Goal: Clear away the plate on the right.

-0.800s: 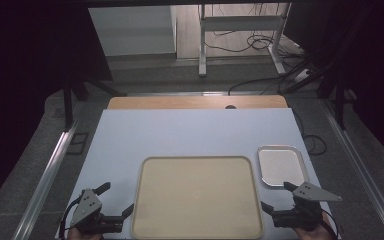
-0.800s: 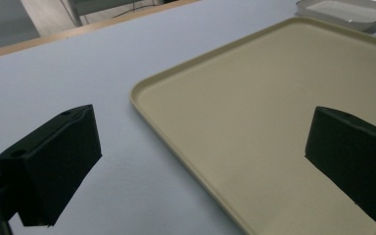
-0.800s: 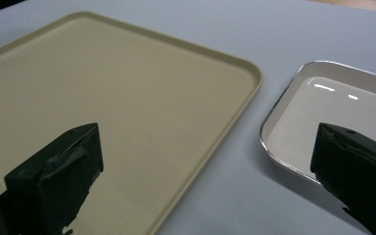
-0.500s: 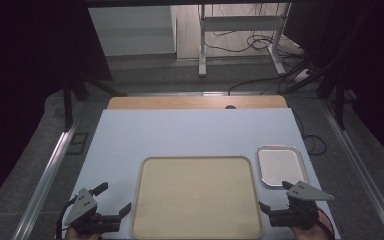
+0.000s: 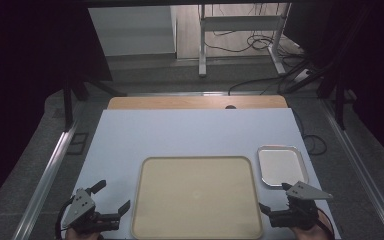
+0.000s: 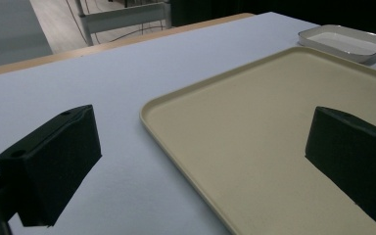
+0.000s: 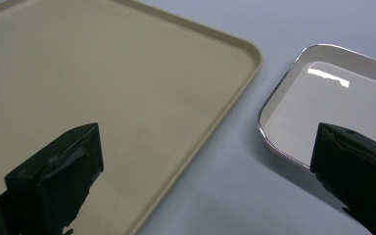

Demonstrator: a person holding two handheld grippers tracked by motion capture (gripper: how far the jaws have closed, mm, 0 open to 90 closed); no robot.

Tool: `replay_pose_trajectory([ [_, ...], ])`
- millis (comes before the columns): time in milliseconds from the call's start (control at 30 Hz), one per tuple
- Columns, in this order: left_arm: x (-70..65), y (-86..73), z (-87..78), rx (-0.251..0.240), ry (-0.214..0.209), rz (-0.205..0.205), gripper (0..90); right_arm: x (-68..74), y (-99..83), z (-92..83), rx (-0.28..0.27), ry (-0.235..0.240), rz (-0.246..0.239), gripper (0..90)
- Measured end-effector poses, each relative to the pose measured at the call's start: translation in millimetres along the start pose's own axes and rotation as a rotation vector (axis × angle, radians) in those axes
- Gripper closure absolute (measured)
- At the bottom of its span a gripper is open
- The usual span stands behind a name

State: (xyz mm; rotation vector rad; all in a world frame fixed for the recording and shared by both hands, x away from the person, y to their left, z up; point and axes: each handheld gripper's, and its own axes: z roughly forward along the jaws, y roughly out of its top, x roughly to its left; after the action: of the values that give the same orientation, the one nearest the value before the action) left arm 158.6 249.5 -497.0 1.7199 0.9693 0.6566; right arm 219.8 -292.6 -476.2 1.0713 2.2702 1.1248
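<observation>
Both hands have slid back toward the table's near edge; the left claw [image 5: 111,201] and right claw [image 5: 271,198] gape wide, holding nothing, flanking the beige tray [image 5: 196,197], with the small metal tray [image 5: 282,165] just beyond untouched.

The left gripper [image 6: 203,171] has its two black jaws spread wide with nothing between them; one hangs over the pale blue counter [image 6: 78,68], the other over the beige tray [image 6: 254,127] — empty; beyond its far corner sits a small white dish [image 6: 345,41].
</observation>
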Motion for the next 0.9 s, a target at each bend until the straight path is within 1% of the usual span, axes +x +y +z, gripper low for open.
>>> replay_pose_trajectory([
  [200,-0.7,0.2,1.9,0.004,-0.01,0.01,0.0,-0.8,-0.2,-1.5,-0.01,0.007,0.006,0.0],
  [300,-0.2,0.7,2.6,0.001,-0.014,0.007,0.0,-1.1,-0.7,-2.1,-0.007,0.002,0.002,0.0],
  [333,0.0,0.8,2.9,0.001,-0.016,0.007,0.0,-2.3,-0.8,-3.6,-0.016,-0.005,0.011,0.0],
  [433,-0.5,0.9,3.7,0.005,-0.021,0.011,0.0,-3.9,-1.1,-5.3,-0.027,-0.008,0.023,0.0],
  [500,-1.1,0.7,4.0,0.01,-0.026,0.016,0.0,-5.8,-0.8,-5.9,-0.041,-0.001,0.041,0.0],
  [567,-1.6,0.9,4.6,0.014,-0.034,0.02,0.0,-6.6,-0.5,-5.3,-0.048,-0.002,0.043,0.0],
  [633,-3.1,1.3,5.9,0.027,-0.042,0.027,0.0,-7.3,-0.5,-4.2,-0.047,-0.001,0.046,0.0],
  [667,-4.6,0.8,7.7,0.043,-0.058,0.032,0.0,-8.7,-0.7,-2.9,-0.047,0.002,0.052,0.0],
  [700,-4.6,0.8,7.7,0.043,-0.058,0.032,0.0,-8.7,-0.7,-2.9,-0.047,0.002,0.052,0.0],
  [800,-7.0,0.2,10.0,0.075,-0.067,0.056,0.0,-11.4,0.0,-1.6,-0.048,0.007,0.063,0.0],
  [900,-7.0,0.2,10.2,0.075,-0.073,0.048,0.0,-14.8,1.3,0.1,-0.053,0.0,0.055,0.0],
])
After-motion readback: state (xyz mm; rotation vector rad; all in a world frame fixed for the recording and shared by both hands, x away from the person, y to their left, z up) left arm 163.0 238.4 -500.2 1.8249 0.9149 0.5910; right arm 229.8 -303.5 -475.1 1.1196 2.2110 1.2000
